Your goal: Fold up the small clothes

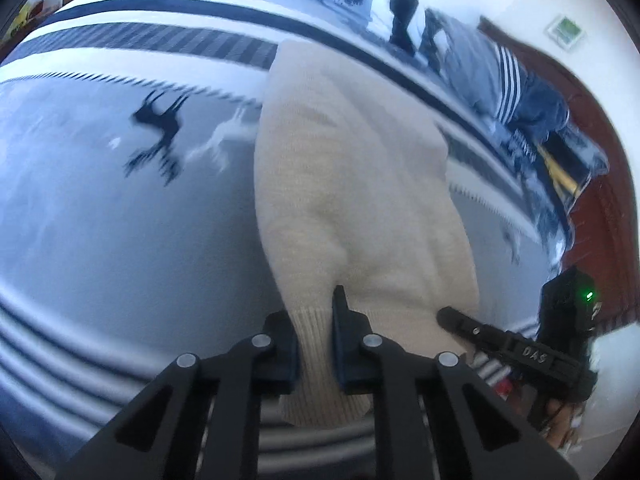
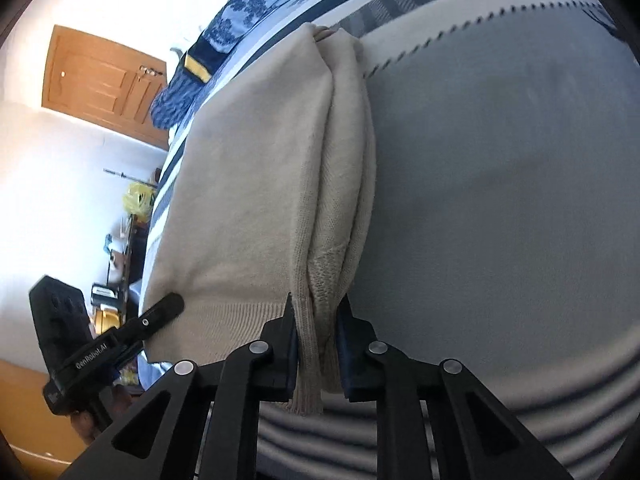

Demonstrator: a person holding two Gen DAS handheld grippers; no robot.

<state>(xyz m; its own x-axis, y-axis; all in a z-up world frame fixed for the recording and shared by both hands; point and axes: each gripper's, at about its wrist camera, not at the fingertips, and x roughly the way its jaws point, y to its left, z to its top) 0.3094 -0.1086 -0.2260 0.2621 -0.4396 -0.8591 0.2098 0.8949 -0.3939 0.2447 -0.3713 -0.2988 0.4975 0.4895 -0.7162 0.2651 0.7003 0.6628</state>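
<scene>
While the cream sweater (image 1: 352, 184) drapes onto the bed (image 1: 120, 240), each tool (image 1: 316, 340) (image 2: 316, 344) pinches its ribbed hem.

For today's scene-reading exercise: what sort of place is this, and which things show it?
Probably a bedroom: a beige sweater lies on a patterned bedspread, with blue printed bedding and a wooden door behind.
</scene>
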